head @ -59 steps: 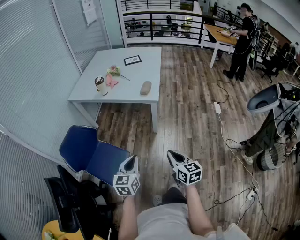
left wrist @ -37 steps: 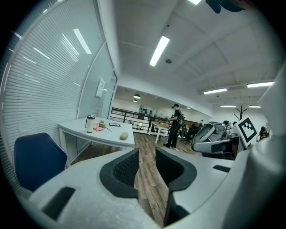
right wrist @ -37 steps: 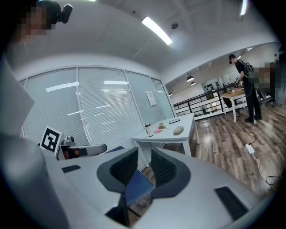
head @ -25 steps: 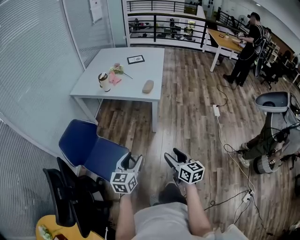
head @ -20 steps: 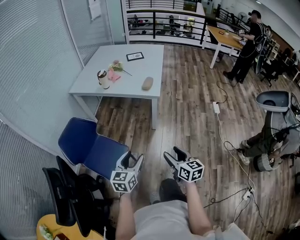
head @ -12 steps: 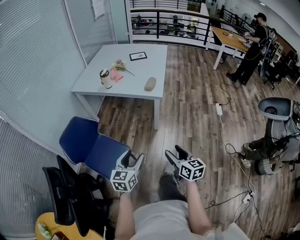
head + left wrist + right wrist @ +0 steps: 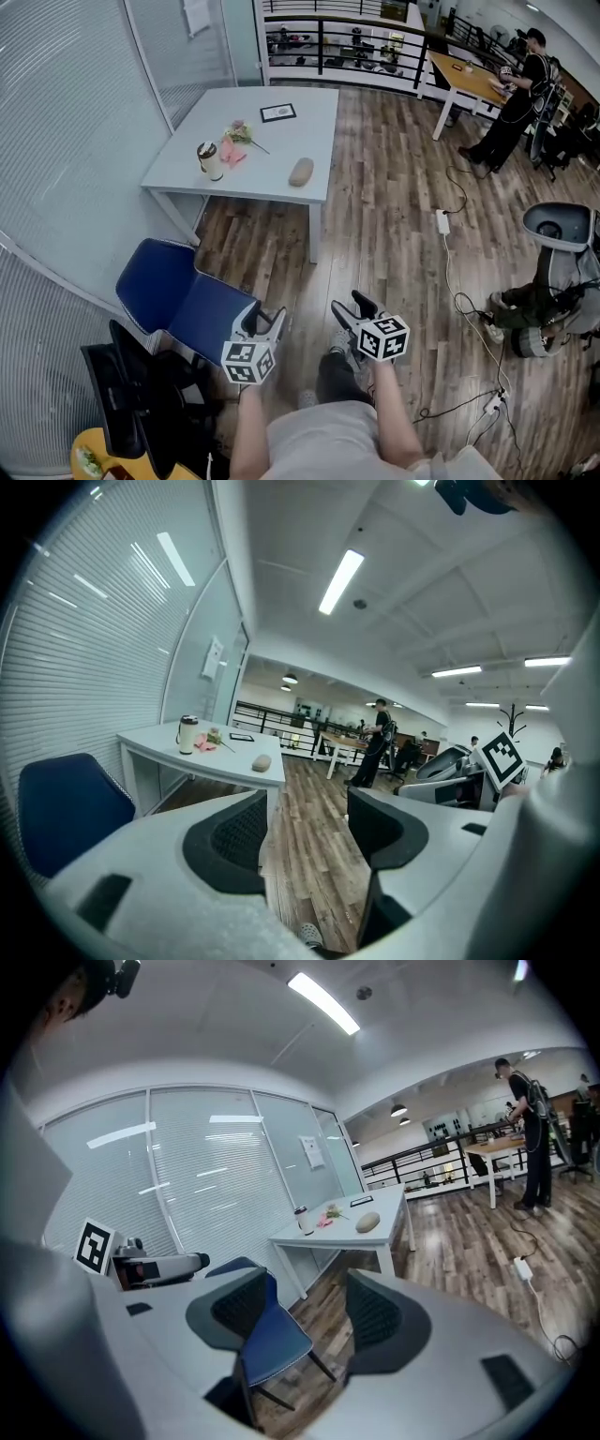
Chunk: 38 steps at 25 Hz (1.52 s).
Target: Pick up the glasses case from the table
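Observation:
A beige oval glasses case (image 7: pixel 301 172) lies near the right edge of a pale grey table (image 7: pixel 178 173), far ahead of me. It also shows small in the left gripper view as the case (image 7: pixel 262 762) and in the right gripper view as the case (image 7: pixel 367 1222). My left gripper (image 7: pixel 264 321) and right gripper (image 7: pixel 351 307) hang over the wood floor in front of my body, well short of the table. Both stand open with nothing between the jaws.
On the table stand a cup (image 7: pixel 208 160), pink flowers (image 7: pixel 231 142) and a small framed picture (image 7: pixel 277 112). A blue chair (image 7: pixel 183 300) sits to my left, a black chair (image 7: pixel 131 398) beside it. Cables (image 7: pixel 469 309) trail on the floor at right; a person (image 7: pixel 517 84) stands far off.
The view has drifted slightly toward the table. Both grippers' jaws have spread since the earliest frame, where they stood nearly together. Both grippers keep their place in front of me.

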Tool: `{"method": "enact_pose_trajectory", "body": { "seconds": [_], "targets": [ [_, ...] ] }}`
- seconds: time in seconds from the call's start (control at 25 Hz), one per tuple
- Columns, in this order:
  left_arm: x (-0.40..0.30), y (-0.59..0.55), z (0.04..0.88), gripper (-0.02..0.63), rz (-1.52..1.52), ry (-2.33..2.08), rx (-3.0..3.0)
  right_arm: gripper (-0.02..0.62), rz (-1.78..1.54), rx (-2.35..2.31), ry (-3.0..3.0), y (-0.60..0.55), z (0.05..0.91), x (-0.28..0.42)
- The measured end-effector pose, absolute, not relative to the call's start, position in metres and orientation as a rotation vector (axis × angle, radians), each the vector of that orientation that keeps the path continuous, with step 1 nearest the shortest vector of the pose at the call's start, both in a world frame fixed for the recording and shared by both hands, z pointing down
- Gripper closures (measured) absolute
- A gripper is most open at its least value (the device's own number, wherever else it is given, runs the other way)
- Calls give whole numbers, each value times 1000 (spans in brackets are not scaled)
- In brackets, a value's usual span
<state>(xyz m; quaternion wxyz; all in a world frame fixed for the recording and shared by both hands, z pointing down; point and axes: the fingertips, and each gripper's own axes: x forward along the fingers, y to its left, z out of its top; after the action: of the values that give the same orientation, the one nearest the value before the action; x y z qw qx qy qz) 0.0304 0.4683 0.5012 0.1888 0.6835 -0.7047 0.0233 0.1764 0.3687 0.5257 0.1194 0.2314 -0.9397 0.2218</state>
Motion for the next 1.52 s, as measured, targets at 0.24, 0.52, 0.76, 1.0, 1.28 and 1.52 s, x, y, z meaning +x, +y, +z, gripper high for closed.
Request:
{"method": "enact_pose_trajectory", "body": {
  "seconds": [0.24, 0.52, 0.76, 1.0, 1.28, 1.52],
  "targets": [
    [27, 441, 501, 357, 45, -1994, 1889, 345, 695, 694, -2742, 338, 529, 179],
    [25, 379, 512, 357, 42, -1980, 1888, 345, 750, 773, -2722, 269, 542, 191],
    [15, 308, 517, 357, 34, -1972, 1895, 345, 749, 768, -2724, 204, 545, 179],
    [4, 245, 509, 357, 57, -1974, 1901, 345, 779, 771, -2731, 139, 541, 168],
    [-10, 192, 496, 357, 78, -1994, 1872, 345, 805, 724, -2739, 79, 529, 147],
    [-18, 168, 492, 357, 60, -2011, 1818, 345, 894, 661, -2729, 54, 532, 135]
  ]
}}
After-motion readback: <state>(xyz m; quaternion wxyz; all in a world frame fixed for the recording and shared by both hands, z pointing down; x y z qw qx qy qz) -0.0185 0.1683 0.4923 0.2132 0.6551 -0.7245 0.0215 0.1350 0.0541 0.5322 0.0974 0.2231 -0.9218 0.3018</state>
